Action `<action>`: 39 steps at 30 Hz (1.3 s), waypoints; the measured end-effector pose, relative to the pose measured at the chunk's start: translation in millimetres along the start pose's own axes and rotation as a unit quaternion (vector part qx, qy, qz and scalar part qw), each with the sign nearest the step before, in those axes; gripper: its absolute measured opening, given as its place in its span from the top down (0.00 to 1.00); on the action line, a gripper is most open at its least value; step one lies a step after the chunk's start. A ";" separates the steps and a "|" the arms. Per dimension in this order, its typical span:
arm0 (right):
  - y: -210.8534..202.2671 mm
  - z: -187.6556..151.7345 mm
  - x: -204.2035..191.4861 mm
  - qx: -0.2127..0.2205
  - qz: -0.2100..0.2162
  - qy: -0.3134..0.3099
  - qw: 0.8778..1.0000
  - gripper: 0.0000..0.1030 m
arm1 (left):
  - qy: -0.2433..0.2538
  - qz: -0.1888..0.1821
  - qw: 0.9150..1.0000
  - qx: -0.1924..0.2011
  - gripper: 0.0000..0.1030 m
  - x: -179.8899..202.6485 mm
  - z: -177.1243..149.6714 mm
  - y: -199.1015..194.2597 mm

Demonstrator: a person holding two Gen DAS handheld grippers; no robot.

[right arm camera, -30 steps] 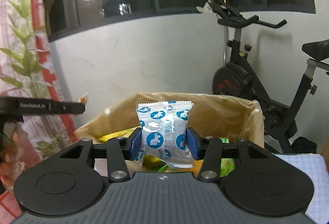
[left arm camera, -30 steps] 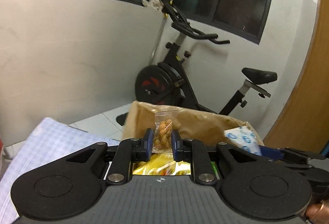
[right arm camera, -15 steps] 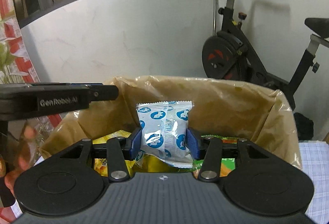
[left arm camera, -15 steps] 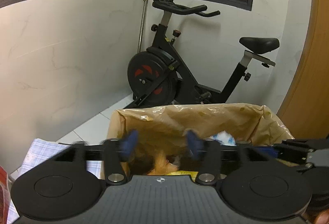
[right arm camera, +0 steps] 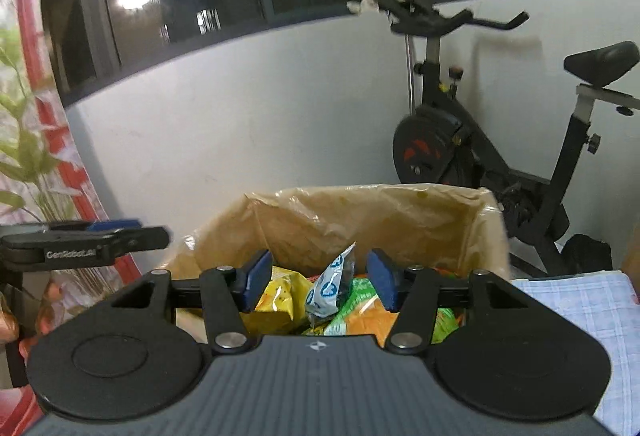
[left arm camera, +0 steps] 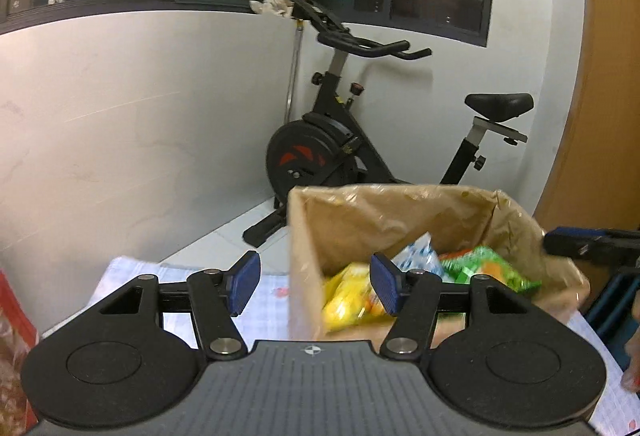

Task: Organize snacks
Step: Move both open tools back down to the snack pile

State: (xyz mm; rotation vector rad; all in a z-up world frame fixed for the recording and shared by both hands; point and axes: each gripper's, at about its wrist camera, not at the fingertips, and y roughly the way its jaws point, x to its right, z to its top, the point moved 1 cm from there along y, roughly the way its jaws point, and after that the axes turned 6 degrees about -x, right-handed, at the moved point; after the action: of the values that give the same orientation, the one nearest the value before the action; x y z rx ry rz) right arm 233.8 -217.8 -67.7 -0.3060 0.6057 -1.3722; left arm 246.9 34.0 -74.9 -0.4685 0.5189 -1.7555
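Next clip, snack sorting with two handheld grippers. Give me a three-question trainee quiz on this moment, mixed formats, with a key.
1. True or false: the right gripper is clamped on the blue-and-white packet.
2. The snacks lie in: A) a lined box B) a drawer C) a bowl.
3. Fill in: the left gripper holds ____.

Key:
1. False; its jaws have just been opening, and the packet sits loose between them in the box.
2. A.
3. Nothing; it stands open beside the box.
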 end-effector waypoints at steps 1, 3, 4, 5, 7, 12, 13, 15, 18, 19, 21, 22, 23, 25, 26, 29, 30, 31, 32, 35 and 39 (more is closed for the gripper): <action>-8.6 -5.2 1.8 0.008 -0.002 0.001 1.000 0.45 | -0.003 0.003 1.000 -0.003 0.39 -3.3 -7.6 -4.7; -22.7 -15.9 4.4 0.015 -0.010 0.000 1.000 0.45 | -0.011 0.007 1.000 -0.012 0.39 -8.6 -26.0 -11.8; -28.8 -23.3 6.0 0.017 -0.016 -0.001 1.000 0.45 | -0.016 0.010 1.000 -0.018 0.39 -10.3 -37.4 -13.7; -33.8 -30.5 7.3 0.018 -0.019 -0.001 1.000 0.45 | -0.022 0.012 0.999 -0.025 0.39 -12.9 -47.4 -16.5; -43.3 -46.1 11.3 0.016 -0.026 0.001 1.000 0.45 | -0.038 0.010 0.998 -0.041 0.39 -14.6 -70.1 -15.7; -55.9 -84.6 23.9 -0.007 -0.045 0.003 0.999 0.45 | -0.088 0.003 0.992 -0.086 0.39 -17.0 -115.7 1.2; -54.5 -92.1 26.2 -0.016 -0.050 0.002 0.999 0.45 | -0.094 0.003 0.991 -0.092 0.39 -15.3 -121.6 6.7; -50.3 -106.1 32.1 -0.037 -0.057 0.000 0.998 0.45 | -0.113 -0.003 0.987 -0.115 0.39 -10.6 -132.2 19.8; -44.5 -123.9 38.0 -0.059 -0.071 -0.010 0.996 0.45 | -0.136 -0.021 0.981 -0.140 0.39 0.2 -143.7 32.8; -43.0 -130.1 39.7 -0.064 -0.076 -0.015 0.995 0.45 | -0.135 -0.025 0.980 -0.145 0.39 6.6 -143.9 38.1; -39.6 -139.7 42.4 -0.076 -0.080 -0.022 0.994 0.45 | -0.128 -0.029 0.979 -0.153 0.39 18.4 -144.2 46.0; -37.5 -145.7 44.4 -0.085 -0.084 -0.024 0.993 0.45 | -0.125 -0.029 0.979 -0.157 0.39 23.3 -143.6 50.3; -34.6 -151.1 46.4 -0.093 -0.088 -0.024 0.991 0.45 | -0.124 -0.026 0.979 -0.162 0.39 28.2 -143.5 55.6; -28.4 -161.9 52.6 -0.112 -0.096 -0.020 0.989 0.45 | -0.130 -0.017 0.976 -0.173 0.39 33.3 -144.7 65.1; -25.2 -167.7 56.6 -0.121 -0.100 -0.015 0.988 0.45 | -0.134 -0.015 0.975 -0.179 0.39 35.0 -146.7 68.5; -19.2 -181.7 64.7 -0.138 -0.104 -0.008 0.985 0.45 | -0.155 -0.007 0.967 -0.204 0.39 37.9 -149.9 83.6; -18.7 -185.8 67.1 -0.140 -0.100 -0.003 0.985 0.45 | -0.159 0.003 0.965 -0.210 0.38 41.5 -150.4 87.1; -18.3 -188.1 68.3 -0.141 -0.094 0.003 0.986 0.45 | -0.159 0.015 0.964 -0.215 0.38 47.4 -152.3 91.6; -17.9 -190.8 70.0 -0.142 -0.090 0.008 0.986 0.45 | -0.157 0.031 0.963 -0.218 0.37 51.3 -152.5 97.3; -16.0 -195.3 73.8 -0.140 -0.083 0.021 0.987 0.45 | -0.165 0.061 0.959 -0.220 0.32 57.0 -151.0 107.4; -15.1 -196.1 75.9 -0.136 -0.076 0.024 0.988 0.45 | -0.168 0.065 0.959 -0.219 0.30 67.5 -150.6 118.7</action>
State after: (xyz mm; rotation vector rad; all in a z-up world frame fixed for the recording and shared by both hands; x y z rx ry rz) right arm 116.1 -266.8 -235.6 -0.5488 0.8261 -1.4466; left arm 240.5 -42.1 -263.3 -1.0023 0.6788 -1.3924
